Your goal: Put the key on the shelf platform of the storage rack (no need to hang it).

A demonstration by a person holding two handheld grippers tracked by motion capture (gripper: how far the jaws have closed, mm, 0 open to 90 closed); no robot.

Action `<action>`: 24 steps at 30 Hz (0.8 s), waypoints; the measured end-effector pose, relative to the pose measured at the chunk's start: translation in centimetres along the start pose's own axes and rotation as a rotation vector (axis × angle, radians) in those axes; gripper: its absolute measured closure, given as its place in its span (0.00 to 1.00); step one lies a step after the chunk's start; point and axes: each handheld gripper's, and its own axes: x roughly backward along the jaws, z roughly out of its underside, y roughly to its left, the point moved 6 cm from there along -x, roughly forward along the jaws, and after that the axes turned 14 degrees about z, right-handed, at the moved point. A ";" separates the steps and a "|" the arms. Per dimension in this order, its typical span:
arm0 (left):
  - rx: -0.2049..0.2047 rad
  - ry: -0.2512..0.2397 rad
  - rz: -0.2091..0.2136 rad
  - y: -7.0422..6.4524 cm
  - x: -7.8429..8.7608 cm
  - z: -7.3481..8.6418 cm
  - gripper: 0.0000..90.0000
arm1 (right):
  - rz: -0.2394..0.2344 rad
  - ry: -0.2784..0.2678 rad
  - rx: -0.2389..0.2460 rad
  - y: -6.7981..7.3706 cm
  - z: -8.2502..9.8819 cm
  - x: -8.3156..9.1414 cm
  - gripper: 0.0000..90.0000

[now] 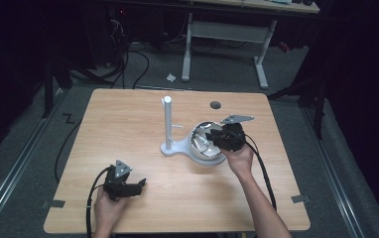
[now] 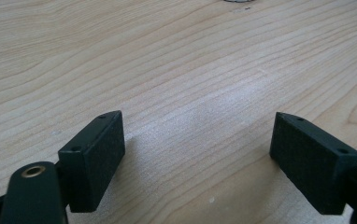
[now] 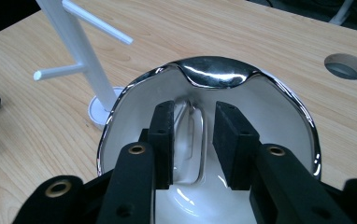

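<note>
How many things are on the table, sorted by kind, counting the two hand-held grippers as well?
Grippers: 2, left gripper and right gripper
White stands: 1, stand
Shiny bowls: 1, bowl
Clear pieces lying in the bowl: 1, piece
Total: 5

Bowl (image 3: 204, 74) near rim cut off at bottom edge.
</note>
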 end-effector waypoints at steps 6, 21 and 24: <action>-0.001 0.000 0.000 0.0 0.0 0.0 0.20 | 0.010 0.002 0.004 -0.3 0.4 0.5 0.73; -0.001 0.000 0.000 0.0 0.0 0.0 0.20 | 0.070 -0.052 0.017 -1.1 0.3 2.6 0.65; -0.001 0.000 0.000 0.0 0.0 0.0 0.20 | 0.079 -0.057 0.018 -1.3 0.3 2.9 0.65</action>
